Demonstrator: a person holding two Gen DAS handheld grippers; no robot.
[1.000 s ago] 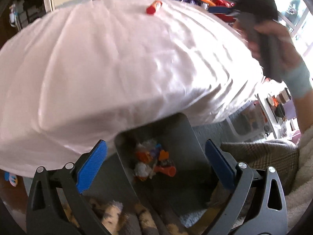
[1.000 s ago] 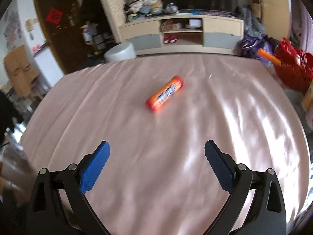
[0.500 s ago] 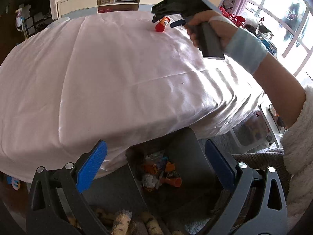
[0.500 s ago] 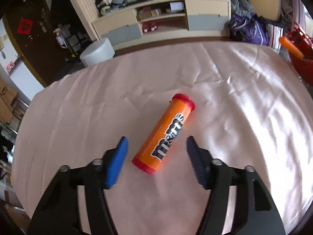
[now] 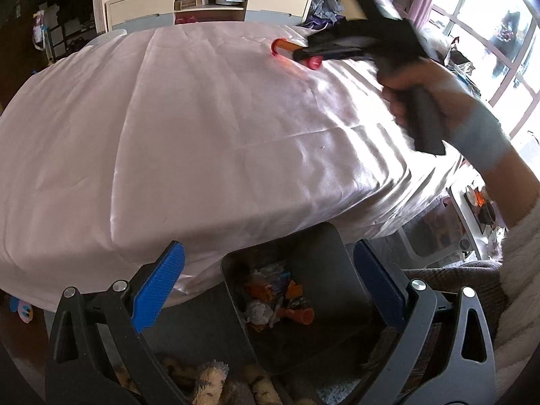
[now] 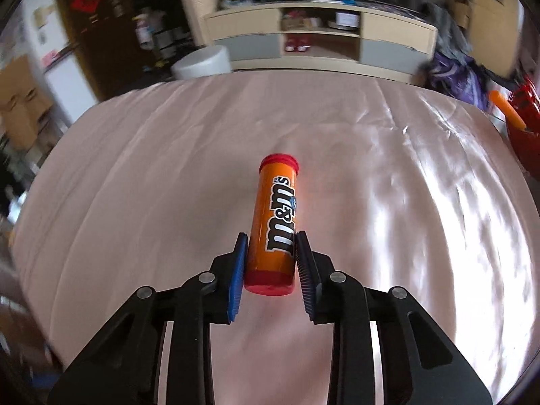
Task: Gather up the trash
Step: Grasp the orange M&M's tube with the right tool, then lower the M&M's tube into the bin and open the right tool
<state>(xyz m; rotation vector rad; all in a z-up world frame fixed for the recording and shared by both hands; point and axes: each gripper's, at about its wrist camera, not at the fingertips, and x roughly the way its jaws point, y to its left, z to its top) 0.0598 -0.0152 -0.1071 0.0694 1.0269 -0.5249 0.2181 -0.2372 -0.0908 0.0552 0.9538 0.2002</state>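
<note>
An orange M&M's tube [image 6: 276,222] with red caps lies on the pink tablecloth [image 6: 135,202]. My right gripper [image 6: 271,236] is closing on it, and both blue pads touch its near end. In the left wrist view the same tube [image 5: 281,46] sticks out past the right gripper [image 5: 310,54] at the table's far side, held by a person's hand. My left gripper [image 5: 268,249] is open and holds nothing, above a dark grey bin [image 5: 324,253] below the table's near edge. Several wrappers and scraps [image 5: 276,303] lie in the bin.
A low cabinet [image 6: 320,44] and a white stool [image 6: 202,64] stand beyond the table. A red basket [image 6: 526,114] sits at the far right. Beside the bin are a person's checked trouser leg [image 5: 455,280] and a furry spotted item [image 5: 209,381] on the floor.
The right gripper moved in over the tube and its jaws went from wide open to closed against it; the tube now points straight away. The left gripper stayed over the bin.
</note>
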